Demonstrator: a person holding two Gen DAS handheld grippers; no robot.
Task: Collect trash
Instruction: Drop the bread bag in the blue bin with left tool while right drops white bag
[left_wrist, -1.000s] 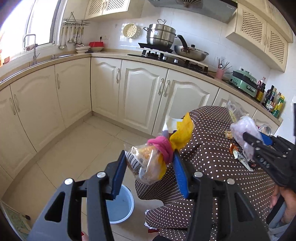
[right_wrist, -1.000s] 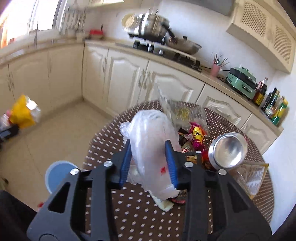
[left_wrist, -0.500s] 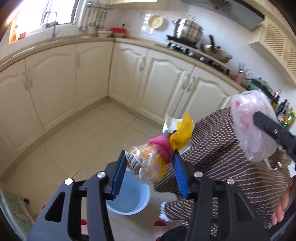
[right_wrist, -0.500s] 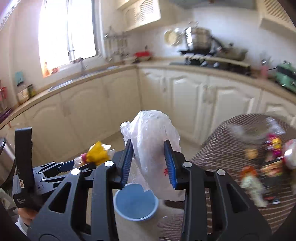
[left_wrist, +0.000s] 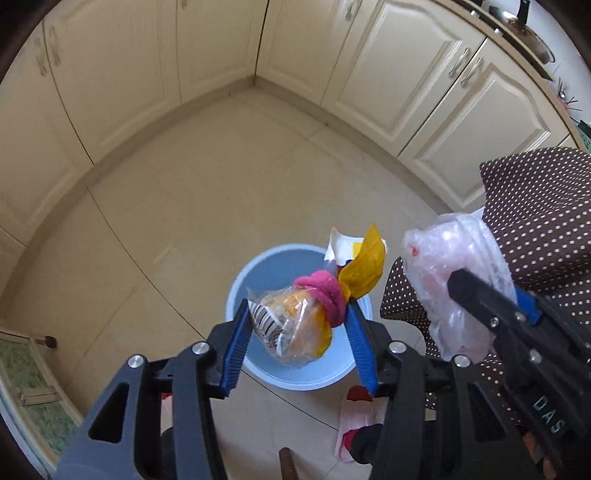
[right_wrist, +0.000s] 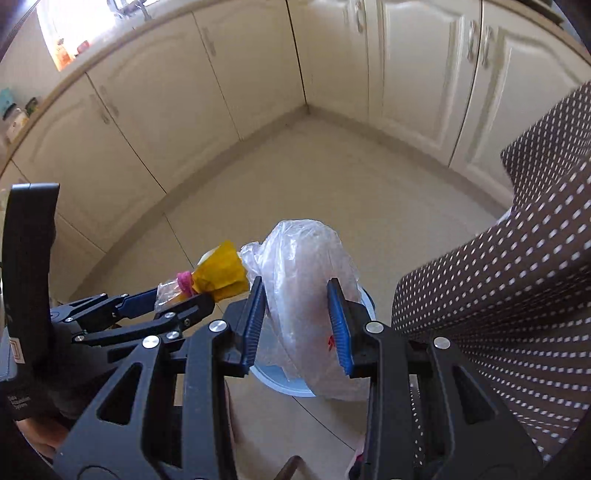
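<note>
Left gripper (left_wrist: 297, 334) clamps a clear snack bag bundle (left_wrist: 295, 325): crumpled clear wrapper, pink band (left_wrist: 327, 293) round its neck, yellow wrapper (left_wrist: 364, 264) sticking out past the blue pads. Jaws are part closed, both pads pressing the bundle.

Right gripper (right_wrist: 297, 323) is closed on a translucent white plastic bag (right_wrist: 306, 280). The bag bulges above the pads and hangs below them. Seen from the left wrist view, that bag sits just right of the bundle, near but apart.

Both loads are held in the air directly above the blue bin (left_wrist: 280, 269) standing on the tiled floor (left_wrist: 221, 184). Bin interior is mostly hidden by the loads.

Right of the bin: brown polka-dot tablecloth (left_wrist: 543, 221) draping down, its edge near the rim.

Beyond: cream cabinet doors (left_wrist: 388, 66) meeting at the corner.
</note>
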